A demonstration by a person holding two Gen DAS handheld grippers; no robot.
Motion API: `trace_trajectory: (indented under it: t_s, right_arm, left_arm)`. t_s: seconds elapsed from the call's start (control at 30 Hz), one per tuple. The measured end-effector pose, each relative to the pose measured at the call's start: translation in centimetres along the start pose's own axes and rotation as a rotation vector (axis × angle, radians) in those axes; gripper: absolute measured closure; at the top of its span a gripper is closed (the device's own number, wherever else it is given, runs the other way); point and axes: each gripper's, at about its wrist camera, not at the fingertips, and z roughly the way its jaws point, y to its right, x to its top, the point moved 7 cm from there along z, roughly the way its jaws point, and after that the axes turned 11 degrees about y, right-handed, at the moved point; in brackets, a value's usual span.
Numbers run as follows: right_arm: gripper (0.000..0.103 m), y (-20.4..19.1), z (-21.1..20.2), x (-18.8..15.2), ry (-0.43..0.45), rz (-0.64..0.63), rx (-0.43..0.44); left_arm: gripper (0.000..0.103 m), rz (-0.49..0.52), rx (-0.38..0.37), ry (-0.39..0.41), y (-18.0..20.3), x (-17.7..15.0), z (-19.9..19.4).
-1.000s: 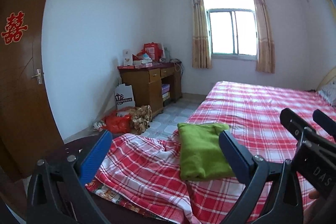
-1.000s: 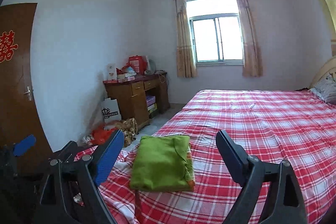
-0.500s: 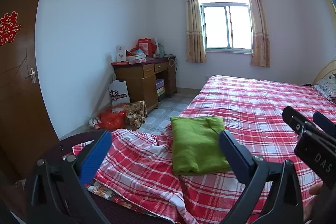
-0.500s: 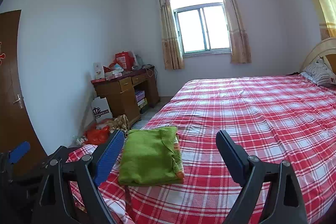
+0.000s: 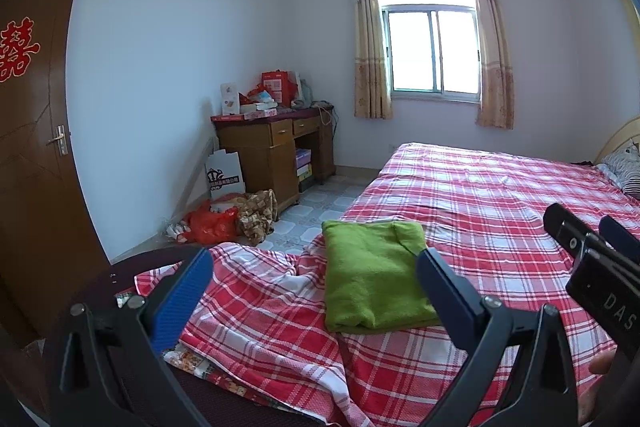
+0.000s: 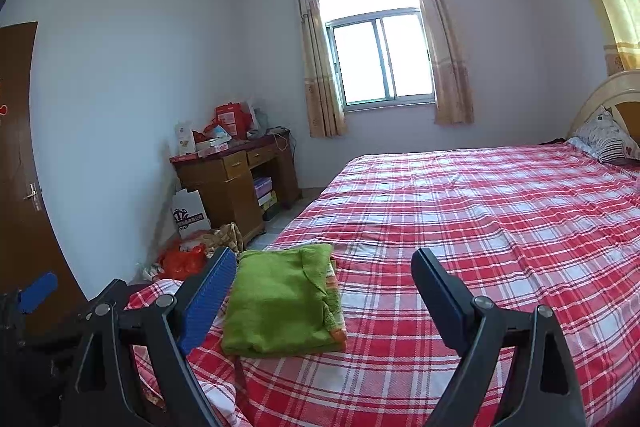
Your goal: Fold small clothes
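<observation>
Left wrist view: the left gripper point(image 5: 308, 279) is spread wide with nothing between its fingers, raised off the bed point(image 5: 480, 195). Just beyond and between its fingertips lies the green garment point(image 5: 368, 275), already a neat folded rectangle on the plaid cover. To its right, the right gripper point(image 6: 320, 281) is likewise spread and empty, with the garment ahead of its left finger. The fold looks finished, so the step in hand seems to be backing away. Doing that well means lifting both grippers straight off without brushing the top layer, since the orange-edged flap on the garment's right side could flip open. Farther ahead to the left stands a cluttered desk point(image 5: 276, 147), and beyond the bed a curtained window point(image 5: 434, 53).
</observation>
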Motion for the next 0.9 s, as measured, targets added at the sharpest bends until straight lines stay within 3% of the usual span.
trace_trajectory:
  t_s: [0.77,0.9]
  right_arm:
    - [0.013,0.30,0.04,-0.01,-0.017,0.007,-0.004]
    - [0.013,0.26,0.12,-0.08,-0.018,0.006,-0.004]
  left_arm:
    - [0.000,0.005,0.005,-0.013,0.24,-0.18,0.10]
    - [0.000,0.026,0.034,-0.010,0.17,-0.29,0.31]
